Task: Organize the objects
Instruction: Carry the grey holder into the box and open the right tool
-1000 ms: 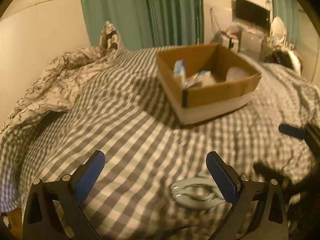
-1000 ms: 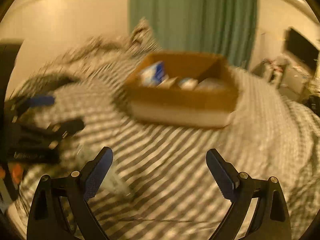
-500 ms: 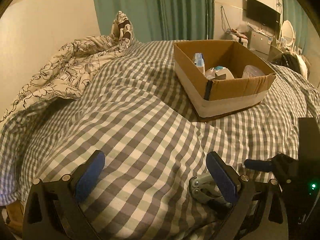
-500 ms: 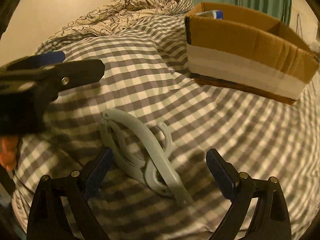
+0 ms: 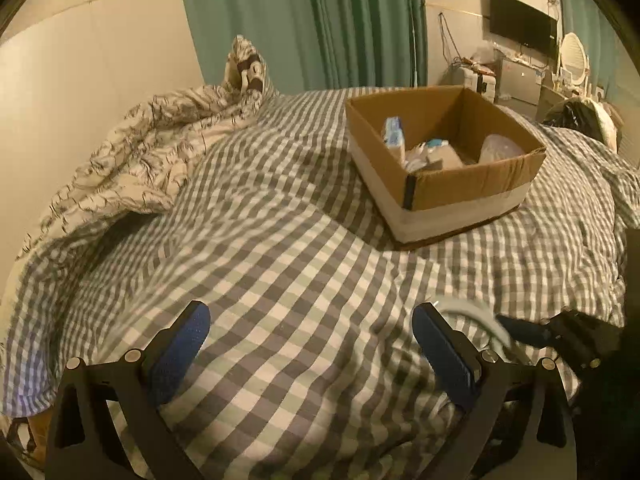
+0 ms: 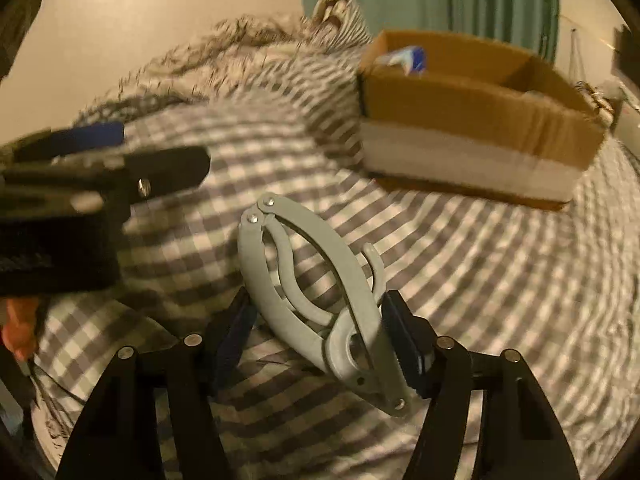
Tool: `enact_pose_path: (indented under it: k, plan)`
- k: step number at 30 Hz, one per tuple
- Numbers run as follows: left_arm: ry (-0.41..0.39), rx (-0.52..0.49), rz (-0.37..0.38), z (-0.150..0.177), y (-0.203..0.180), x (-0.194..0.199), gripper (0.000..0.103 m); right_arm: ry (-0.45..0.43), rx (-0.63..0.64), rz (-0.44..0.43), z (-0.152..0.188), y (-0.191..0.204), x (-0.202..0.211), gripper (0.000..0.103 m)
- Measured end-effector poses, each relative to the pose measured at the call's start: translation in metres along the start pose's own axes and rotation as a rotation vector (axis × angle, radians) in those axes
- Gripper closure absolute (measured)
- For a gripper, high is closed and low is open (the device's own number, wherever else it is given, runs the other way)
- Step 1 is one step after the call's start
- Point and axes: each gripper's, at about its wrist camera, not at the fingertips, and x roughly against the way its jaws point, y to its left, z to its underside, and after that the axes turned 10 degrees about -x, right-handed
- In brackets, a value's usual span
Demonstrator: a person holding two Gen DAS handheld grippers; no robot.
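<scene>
Pale grey folded plastic hanger [image 6: 316,300], clamped between right gripper [image 6: 316,344] pads for transfer toward brown cardboard box [image 6: 480,128]; left gripper [image 5: 308,356] spread, empty, standing clear.

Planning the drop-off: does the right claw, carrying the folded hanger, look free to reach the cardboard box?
Probably yes. The right claw grips the hanger, and only bare checked bedding lies before the cardboard box, whose top is open.

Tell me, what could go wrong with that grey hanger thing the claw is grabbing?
The right gripper pinches the folded grey hanger near one end, so it could swing or slip out. Its hook might catch the cardboard box rim. The left gripper hangs open close by and could bump it.
</scene>
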Motion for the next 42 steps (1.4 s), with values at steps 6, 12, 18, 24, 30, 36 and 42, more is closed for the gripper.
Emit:
enact_pose_path:
  k: [6,12,18,24,30,36,42]
  plan:
    - [-0.071,-0.005,0.011,-0.020,-0.003,0.027,0.000,-0.117,-0.012,0.049,-0.015,-0.009,0.045,0.062]
    - [-0.125,-0.012,0.035,-0.044,-0.007,0.041,0.000,-0.196,-0.043,0.070,-0.034,-0.030,0.083,0.069]
    - [-0.179,0.002,0.071,-0.083,-0.005,0.037,0.000,-0.300,-0.042,0.108,-0.087,-0.050,0.112,0.070]
    - [-0.240,0.049,0.087,-0.141,-0.001,0.015,0.000,-0.364,-0.039,0.144,-0.163,-0.075,0.123,0.070]
    - [-0.244,0.092,0.094,-0.184,-0.002,-0.034,0.000,-0.299,-0.045,0.142,-0.224,-0.098,0.081,0.070]
    - [-0.192,0.074,0.116,-0.186,-0.008,-0.092,0.000,-0.209,-0.064,0.145,-0.241,-0.119,0.018,0.070]
    - [-0.152,0.069,0.138,-0.178,-0.013,-0.124,0.000,-0.162,-0.043,0.147,-0.233,-0.137,-0.027,0.069]
